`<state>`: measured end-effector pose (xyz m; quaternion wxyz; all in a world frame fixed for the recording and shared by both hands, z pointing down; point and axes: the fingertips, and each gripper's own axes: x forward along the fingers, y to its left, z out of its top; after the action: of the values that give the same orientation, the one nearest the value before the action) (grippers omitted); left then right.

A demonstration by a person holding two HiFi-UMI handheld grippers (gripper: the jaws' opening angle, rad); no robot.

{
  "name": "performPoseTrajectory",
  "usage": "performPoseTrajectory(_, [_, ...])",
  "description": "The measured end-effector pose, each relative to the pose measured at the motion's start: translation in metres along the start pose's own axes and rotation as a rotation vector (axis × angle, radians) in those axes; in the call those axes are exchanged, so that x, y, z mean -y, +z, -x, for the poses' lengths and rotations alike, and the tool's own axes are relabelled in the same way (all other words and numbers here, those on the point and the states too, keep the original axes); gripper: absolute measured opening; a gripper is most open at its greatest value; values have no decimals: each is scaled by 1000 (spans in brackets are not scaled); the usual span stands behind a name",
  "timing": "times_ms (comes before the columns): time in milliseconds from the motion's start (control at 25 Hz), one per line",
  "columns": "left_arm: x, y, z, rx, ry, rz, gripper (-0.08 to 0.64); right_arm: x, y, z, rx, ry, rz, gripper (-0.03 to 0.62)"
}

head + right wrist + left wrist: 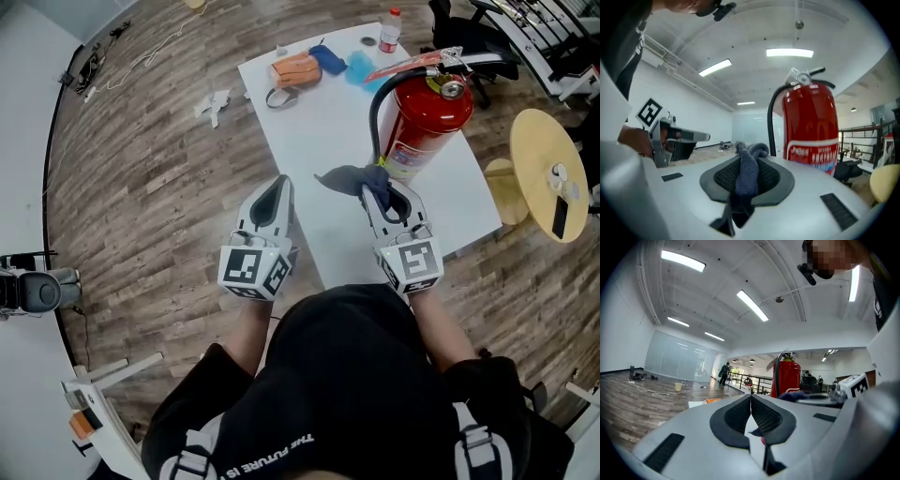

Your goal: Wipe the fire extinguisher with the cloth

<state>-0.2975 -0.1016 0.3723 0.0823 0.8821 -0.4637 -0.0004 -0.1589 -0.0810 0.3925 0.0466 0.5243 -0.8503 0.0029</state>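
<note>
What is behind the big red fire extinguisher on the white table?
Beyond the red metal fire extinguisher, on the white rectangular table, are a light blue cloth and a small clear bottle with a red cap. The extinguisher's lever and black hose hide the tabletop right behind it.

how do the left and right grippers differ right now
The right gripper is shut on the grey-blue cloth; the left gripper has its jaws together with nothing between them. The right gripper sits close to the fire extinguisher; the left gripper is farther off, by the table edge. Both point away from the person and carry marker cubes.
</note>
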Motion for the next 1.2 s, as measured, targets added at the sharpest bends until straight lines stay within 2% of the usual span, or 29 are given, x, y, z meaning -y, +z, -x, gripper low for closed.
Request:
performPoseTrajectory(120, [4, 0, -2, 2, -8, 0, 23, 15, 77, -10, 110, -47, 79, 71])
performPoseTrajectory(200, [7, 0, -2, 1, -15, -6, 23, 36, 125, -14, 152, -128, 172, 71])
performPoseTrajectory(280, [8, -2, -1, 0, -17, -7, 23, 58, 164, -18, 137, -235, 290, 71])
performPoseTrajectory(360, [8, -2, -1, 0, -16, -5, 23, 75, 188, -23, 96, -322, 366, 71])
performPoseTrajectory(440, [7, -1, -2, 1, -16, -4, 23, 87, 194, -30, 37, -358, 389, 71])
performPoseTrajectory(520, [7, 1, -3, 5, -17, -4, 23, 89, 196, -37, -15, -359, 402, 71])
performPoseTrajectory(600, [6, 1, -4, 6, -20, -2, 23, 83, 194, -44, -56, -332, 400, 71])
performPoseTrajectory(760, [5, -2, -4, 2, -21, 6, 23, 50, 169, -61, -90, -207, 344, 71])
performPoseTrajectory(880, [3, -1, -2, 3, -15, 9, 23, 39, 142, -64, -83, -175, 244, 71])
performPoseTrajectory(1000, [-3, -3, 1, -2, 1, 15, 23, 38, 103, -59, -94, -204, 165, 71])
performPoseTrajectory(1200, [-8, -12, 3, -20, 7, 25, 23, 47, 3, -59, -207, -244, -9, 71])
